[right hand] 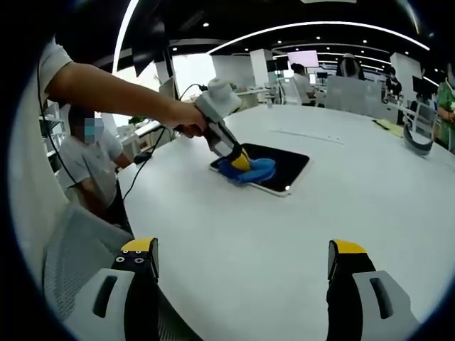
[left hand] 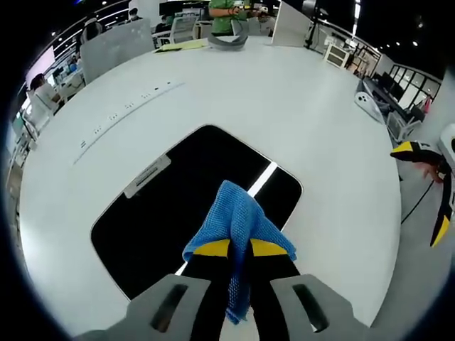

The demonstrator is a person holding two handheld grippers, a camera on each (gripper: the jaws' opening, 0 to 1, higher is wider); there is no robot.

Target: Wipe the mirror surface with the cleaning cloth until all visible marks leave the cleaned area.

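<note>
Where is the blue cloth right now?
The blue cloth is pinched in the left gripper, low and centre in the left gripper view, pressed on the black mirror. In the right gripper view it lies on the mirror's left part.

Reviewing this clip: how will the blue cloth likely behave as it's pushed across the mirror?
The blue cloth looks floppy: it drapes and folds around the left gripper. Its knit weave probably drags rather than slips. It bunches on the mirror, so it may crumple when pushed.

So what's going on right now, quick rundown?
Left gripper shut on blue cloth, pressed on the dark mirror. Right gripper open, empty, held back above the white table. Nothing in the way on the mirror.
</note>
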